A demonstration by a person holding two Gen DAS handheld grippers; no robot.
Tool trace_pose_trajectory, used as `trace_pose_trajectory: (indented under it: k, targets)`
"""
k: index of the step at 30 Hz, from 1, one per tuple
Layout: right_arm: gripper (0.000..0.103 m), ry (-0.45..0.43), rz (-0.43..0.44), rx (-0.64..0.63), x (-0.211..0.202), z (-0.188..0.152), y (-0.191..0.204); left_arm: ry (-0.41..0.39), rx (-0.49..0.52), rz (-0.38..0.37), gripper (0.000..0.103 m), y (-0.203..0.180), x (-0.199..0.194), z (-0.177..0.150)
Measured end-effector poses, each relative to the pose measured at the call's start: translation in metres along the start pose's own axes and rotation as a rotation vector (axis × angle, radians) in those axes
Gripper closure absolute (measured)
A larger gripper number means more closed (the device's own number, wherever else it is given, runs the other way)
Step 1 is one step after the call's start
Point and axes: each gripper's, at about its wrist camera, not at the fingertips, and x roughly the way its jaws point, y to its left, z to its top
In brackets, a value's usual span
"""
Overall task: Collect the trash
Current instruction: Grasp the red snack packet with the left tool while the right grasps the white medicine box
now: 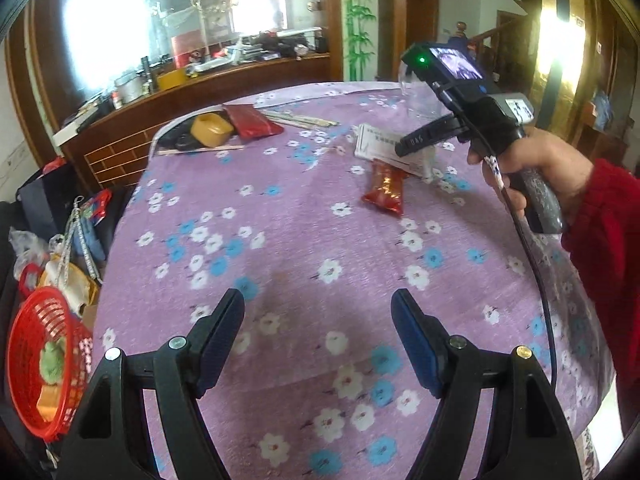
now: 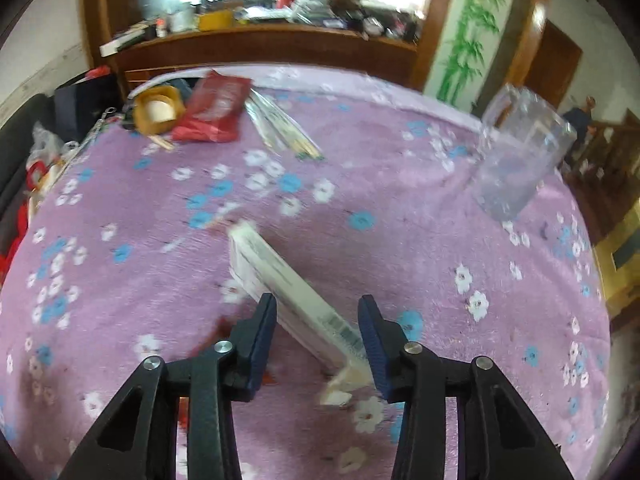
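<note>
A flat white box (image 2: 280,276) lies slantwise between the jaws of my right gripper (image 2: 318,304), and both pads touch it. The left wrist view shows the same white box (image 1: 376,146) at the far right of the table, under the right gripper held by a person's hand (image 1: 532,168). A red snack packet (image 1: 384,188) lies just in front of the box. My left gripper (image 1: 318,300) hangs open over the purple flowered tablecloth (image 1: 280,240) with nothing between its fingers. A red basket (image 1: 44,360) with scraps in it stands low at the left, off the table.
At the table's far end lie a yellow roll (image 1: 212,128), a red pouch (image 1: 252,120) and wrapped chopsticks (image 1: 304,120). A clear plastic cup (image 2: 520,152) stands at the far right edge. Bags and clutter sit on the floor to the left, and a wooden counter lies beyond.
</note>
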Motion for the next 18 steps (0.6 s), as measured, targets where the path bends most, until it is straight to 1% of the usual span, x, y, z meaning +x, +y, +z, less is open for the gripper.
trace_pose_trajectory:
  k: [4, 7, 9, 12, 14, 16, 18]
  targets:
    - [0.085, 0.006, 0.049, 0.033, 0.001, -0.015, -0.013, 0.024, -0.002, -0.028, 0.028, -0.008, 0.016, 0.014]
    - [0.085, -0.023, 0.084, 0.108, -0.014, -0.027, -0.023, 0.023, -0.007, -0.037, 0.028, -0.015, 0.025, 0.026]
    - [0.085, -0.067, 0.107, 0.178, -0.033, -0.035, -0.031, 0.018, -0.016, -0.036, 0.028, -0.021, 0.032, 0.036]
    - [0.085, -0.14, 0.111, 0.291, -0.06, -0.048, -0.042, 0.021, -0.021, -0.022, 0.028, -0.032, 0.047, 0.049]
    - [0.085, -0.187, 0.106, 0.337, -0.07, -0.055, -0.048, 0.026, -0.003, 0.0, 0.028, -0.043, 0.06, 0.059]
    - [0.085, -0.229, 0.108, 0.369, -0.073, -0.062, -0.054, 0.029, 0.017, 0.007, 0.029, -0.052, 0.07, 0.068]
    - [0.085, -0.241, 0.116, 0.386, -0.07, -0.065, -0.06, 0.043, 0.039, 0.021, 0.029, -0.06, 0.084, 0.076]
